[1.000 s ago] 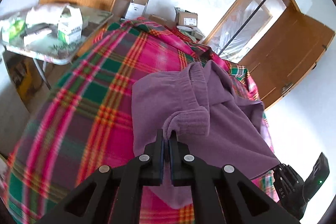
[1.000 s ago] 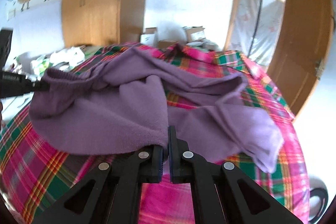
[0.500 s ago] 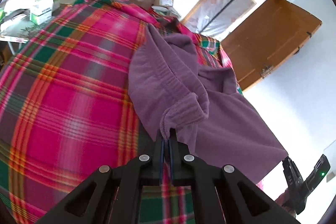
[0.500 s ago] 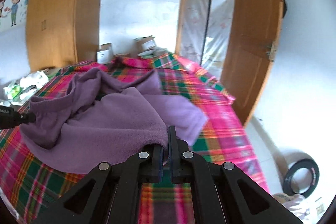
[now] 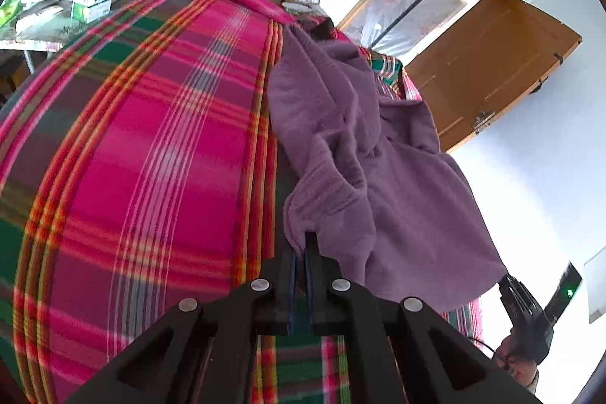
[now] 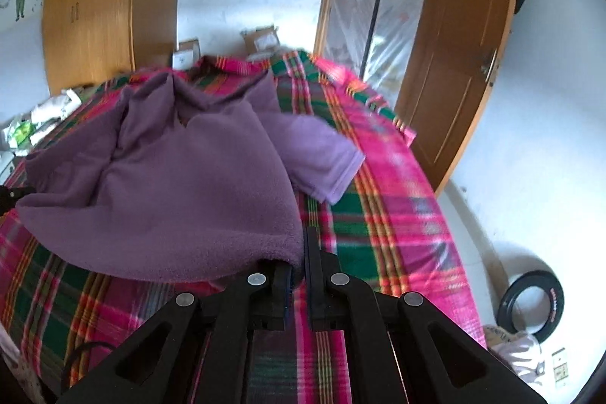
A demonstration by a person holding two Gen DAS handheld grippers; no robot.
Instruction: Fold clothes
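Two grippers pinch one purple garment [image 6: 181, 177] above a plaid bed [image 5: 151, 146]. Left gripper [image 5: 301, 252]: jaws closed on a thick hem fold. Right gripper [image 6: 299, 252]: jaws closed on the opposite fleece edge. Garment hangs between them, its far part and a sleeve [image 6: 322, 154] resting on the bed.

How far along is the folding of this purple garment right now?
Done: the purple garment is picked up by two corners over the plaid bed cover. In hand: the left gripper and right gripper each have their jaws shut on its hem edge, holding it bunched and draped. Left: no neat fold shows; one sleeve lies loose, so spreading and folding remain.
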